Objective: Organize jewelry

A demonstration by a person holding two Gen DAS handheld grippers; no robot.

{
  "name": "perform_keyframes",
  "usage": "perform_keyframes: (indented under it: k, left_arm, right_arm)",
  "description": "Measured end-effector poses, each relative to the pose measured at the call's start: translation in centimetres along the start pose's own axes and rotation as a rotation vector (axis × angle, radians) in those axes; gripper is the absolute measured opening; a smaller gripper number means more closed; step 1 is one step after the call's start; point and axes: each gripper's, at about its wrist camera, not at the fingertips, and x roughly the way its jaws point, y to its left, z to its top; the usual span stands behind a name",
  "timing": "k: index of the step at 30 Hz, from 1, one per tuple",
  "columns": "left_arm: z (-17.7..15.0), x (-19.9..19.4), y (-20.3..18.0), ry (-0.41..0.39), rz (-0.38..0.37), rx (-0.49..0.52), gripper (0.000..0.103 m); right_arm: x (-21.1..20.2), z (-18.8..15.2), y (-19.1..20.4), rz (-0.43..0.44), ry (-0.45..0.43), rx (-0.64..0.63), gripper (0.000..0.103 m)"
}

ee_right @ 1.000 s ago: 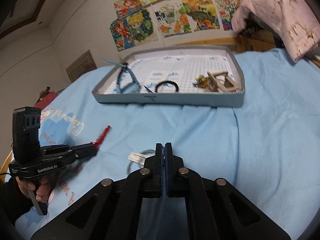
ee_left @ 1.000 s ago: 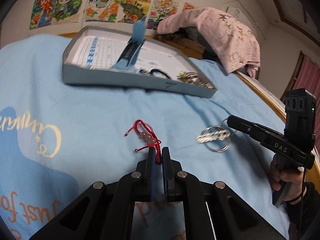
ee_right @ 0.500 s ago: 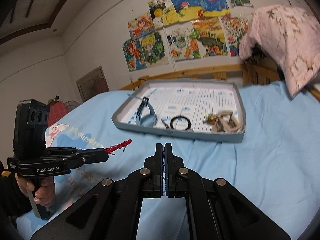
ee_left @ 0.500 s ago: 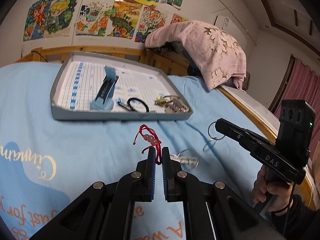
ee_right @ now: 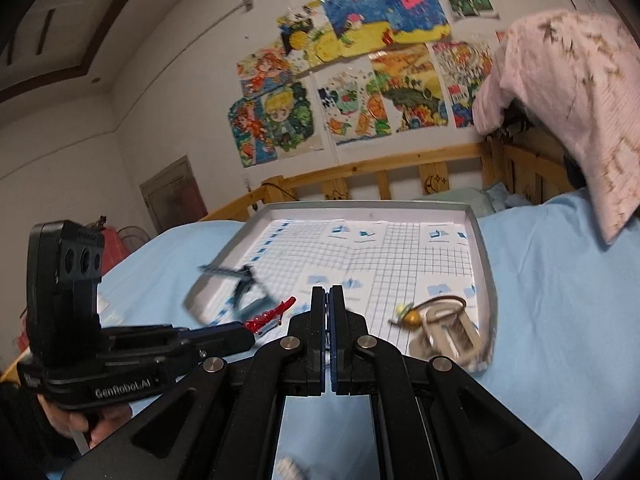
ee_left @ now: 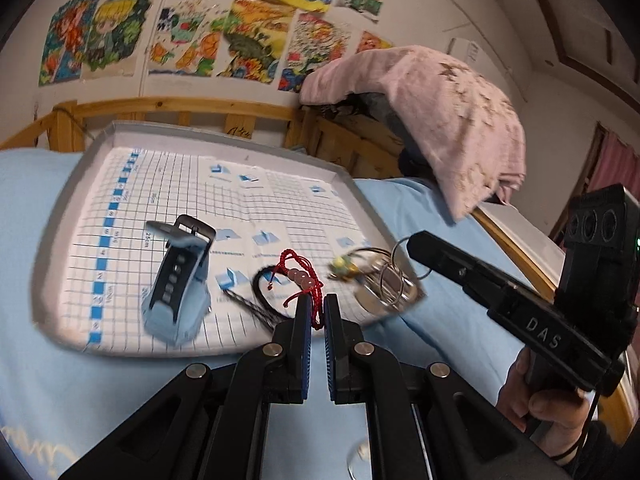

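While I look along my left gripper at the bottom centre of its view, I see its blue-padded fingers clamped on a red cord bracelet, whose beaded loop stands up just above the tips. Right of centre, my right gripper pinches a thin metal ring at its tip, with more silver rings hanging blurred below it. In the right wrist view, that gripper's jaws are pressed together, and the ring is hidden from that camera. Behind both tips, across the middle of the frame, lies the grey tray with its grid-printed liner on the light blue bedsheet. Inside it, a blue watch band sits at the left and a black loop near the centre. A wooden bed rail and coloured wall drawings fill the top.
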Motion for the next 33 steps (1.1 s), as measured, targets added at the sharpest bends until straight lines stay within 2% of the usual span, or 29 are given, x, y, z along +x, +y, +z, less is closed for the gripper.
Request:
perform_keyframes:
  k: [7,16,19,21,24,28,30,31,32,33]
  left_arm:
    - [-0.2,3.7,1.3,0.069,0.023,-0.036,0.007]
    - [-0.4,3.4,1.2,0.079,0.072,-0.035,0.009]
    - [-0.5,2.8,1.3,0.068,0.081,-0.033,0.019]
    - [-0.6,2.0,1.0,0.048,0.095,-0.028,0.035]
    - [-0.6,0.7,0.8,0.011,0.099,-0.033,0.053]
    - [-0.6,-1.6,-0.2,-0.037,0.113,-0.011,0.059]
    - [-0.7,-3.3,-0.8,-0.072,0.124,-0.013,0.073]
    - [-0.7,-3.9,-0.9,-0.086,0.128,-0.017,0.077]
    - [-0.9,-5.1,-1.2,-0.111,0.134,-0.020,0.080]
    - [-0.9,-5.8,-1.4,-0.122,0.138,-0.018,0.082]
  right_arm:
    - [5.2,-1.0,-1.7,-0.026,0.081,0.020,0.002]
    - [6.3,-1.9,-2.8,-0.062,0.130,0.069,0.002]
    - [6.0,-1.6,-3.2,-0.075,0.130,0.073,0.003]
    - [5.5,-1.5,-3.4,-0.082,0.120,0.076,0.003]
    - [4.5,-1.1,-3.6,-0.092,0.103,0.079,0.003]
    - [2.5,-0.6,-3.1,-0.105,0.071,0.067,0.004]
    - [1.2,-0.4,-2.7,-0.113,0.054,0.049,0.004]
    - [0.4,-0.4,-2.4,-0.119,0.045,0.035,0.004]
    - [-0.5,-0.3,-2.1,-0.123,0.038,0.023,0.010]
    - [-1.2,-0.3,-2.0,-0.124,0.031,0.016,0.026]
